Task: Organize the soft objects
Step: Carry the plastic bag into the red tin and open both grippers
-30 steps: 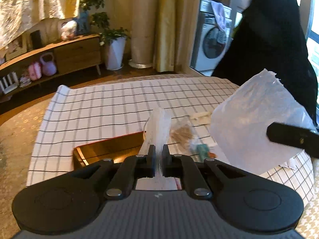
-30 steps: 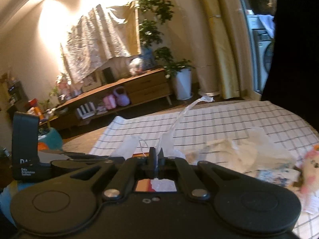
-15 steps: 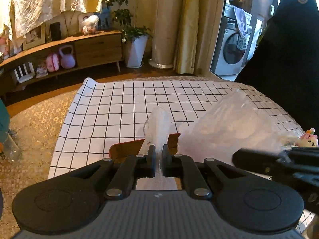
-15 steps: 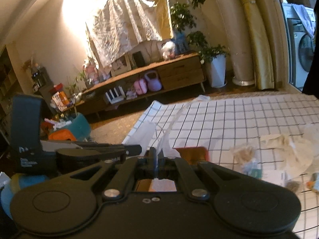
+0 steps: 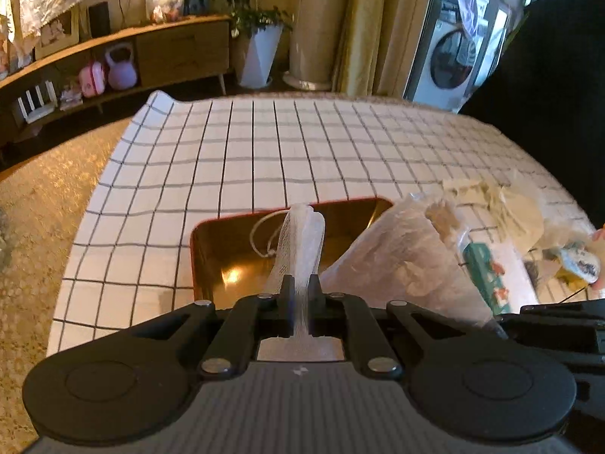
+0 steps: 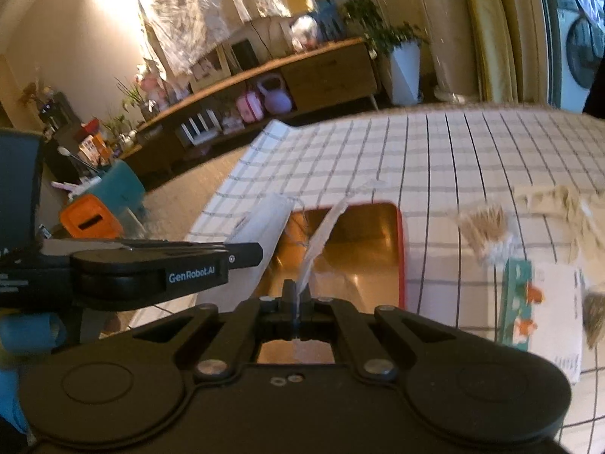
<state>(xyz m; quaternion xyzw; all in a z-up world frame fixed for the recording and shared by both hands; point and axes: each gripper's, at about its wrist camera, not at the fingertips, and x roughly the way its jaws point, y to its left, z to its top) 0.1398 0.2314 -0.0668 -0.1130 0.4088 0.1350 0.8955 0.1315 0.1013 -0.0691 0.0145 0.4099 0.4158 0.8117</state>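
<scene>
My left gripper (image 5: pixel 298 287) is shut on one edge of a white mesh bag (image 5: pixel 300 242) with a drawstring. My right gripper (image 6: pixel 297 295) is shut on the bag's other edge (image 6: pixel 321 238), which shows as a thin white strip. The bag's body (image 5: pixel 401 265) hangs between the two grippers, just above a red-rimmed tray (image 5: pixel 242 234) with a golden inside on the checked tablecloth (image 5: pixel 302 151). The tray also shows in the right wrist view (image 6: pixel 378 249), with the left gripper's body (image 6: pixel 151 268) to its left.
To the right of the tray lie crumpled cream cloths (image 5: pixel 503 204), a green and white packet (image 6: pixel 537 314), a frayed beige bundle (image 6: pixel 487 230) and a small plush toy (image 5: pixel 578 261). A person in black (image 5: pixel 548 75) stands at the far right. The table's left edge drops to a carpet (image 5: pixel 38 227).
Both grippers have moved left and down with the mesh bag, from above the pile of soft things to over the tray. The bag stays held in both.
</scene>
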